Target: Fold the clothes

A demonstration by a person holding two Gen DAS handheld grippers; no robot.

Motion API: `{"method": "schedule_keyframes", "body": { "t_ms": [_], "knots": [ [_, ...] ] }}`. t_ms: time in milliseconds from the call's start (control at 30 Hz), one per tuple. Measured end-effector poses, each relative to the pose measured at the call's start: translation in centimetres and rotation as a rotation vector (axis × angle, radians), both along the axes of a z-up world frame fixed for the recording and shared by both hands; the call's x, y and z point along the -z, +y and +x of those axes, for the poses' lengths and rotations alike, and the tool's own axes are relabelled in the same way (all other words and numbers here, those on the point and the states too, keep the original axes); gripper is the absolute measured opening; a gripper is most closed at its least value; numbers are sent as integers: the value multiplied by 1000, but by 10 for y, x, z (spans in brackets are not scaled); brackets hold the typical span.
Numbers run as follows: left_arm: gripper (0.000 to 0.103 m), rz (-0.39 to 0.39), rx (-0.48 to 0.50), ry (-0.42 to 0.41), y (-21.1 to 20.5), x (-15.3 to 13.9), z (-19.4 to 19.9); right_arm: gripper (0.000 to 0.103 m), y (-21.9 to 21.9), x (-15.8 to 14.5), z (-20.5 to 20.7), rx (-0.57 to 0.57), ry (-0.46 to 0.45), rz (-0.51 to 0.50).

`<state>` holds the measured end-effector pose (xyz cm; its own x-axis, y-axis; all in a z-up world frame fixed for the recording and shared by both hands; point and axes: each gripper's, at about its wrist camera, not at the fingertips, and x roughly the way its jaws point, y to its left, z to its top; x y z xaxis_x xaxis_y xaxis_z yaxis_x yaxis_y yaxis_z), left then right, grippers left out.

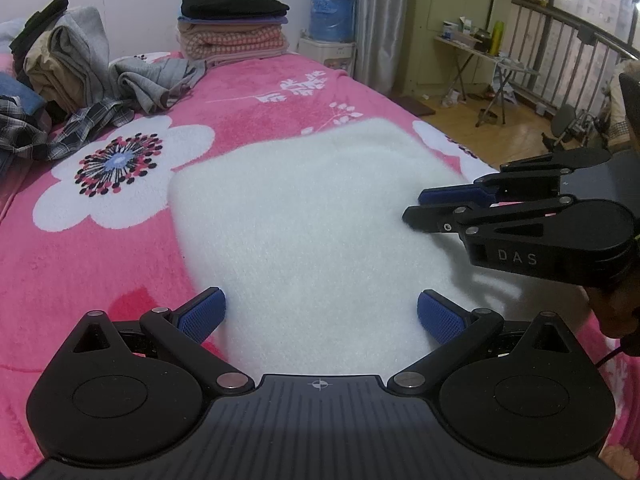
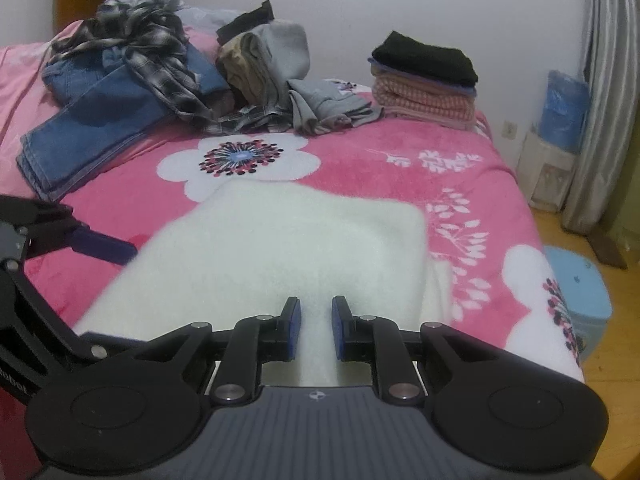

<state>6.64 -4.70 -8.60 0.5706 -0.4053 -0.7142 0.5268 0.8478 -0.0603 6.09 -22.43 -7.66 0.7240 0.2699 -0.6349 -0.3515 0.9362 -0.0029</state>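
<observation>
You are hovering spread left tongs [image 1: 321,312] and barely parted, seemingly empty right tongs [image 2: 316,328] over the white garment [image 1: 320,216]; smooth toward twelve o'clock.

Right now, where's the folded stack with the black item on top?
The folded stack sits at the far end of the pink bedspread against the wall, right of the unfolded clothes pile in the right wrist view, beyond the white garment.

Pink flowered blanket [image 1: 260,92] covering the bed. Water dispenser [image 1: 332,28] beside grey curtain [image 1: 376,20]. Folding table [image 1: 476,56] on wooden floor [image 1: 500,136]; light blue stool [image 2: 584,300] by the bed.
</observation>
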Motion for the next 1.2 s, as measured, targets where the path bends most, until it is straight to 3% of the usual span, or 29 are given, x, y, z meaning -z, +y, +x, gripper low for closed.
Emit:
{"method": "schedule_keyframes", "body": {
  "t_ms": [500, 900, 1100, 1167, 1200],
  "knots": [
    [103, -6, -9, -4, -1, -2, -1, 18, -2, -1, -1, 16, 7, 16],
    [103, -28, -41, -104, 0, -21, 2, 18, -2, 0, -2, 22, 4, 24],
    [94, -65, -42, -142, -1, -27, 17, 18, -3, 0, -2, 25, 4, 29],
    [76, -80, -36, -150, -3, -28, 23, 18, -3, 0, -2, 26, 4, 30],
    [74, -88, -33, -154, -4, -28, 26, 18, -3, 0, -2, 27, 4, 30]
  ]
}}
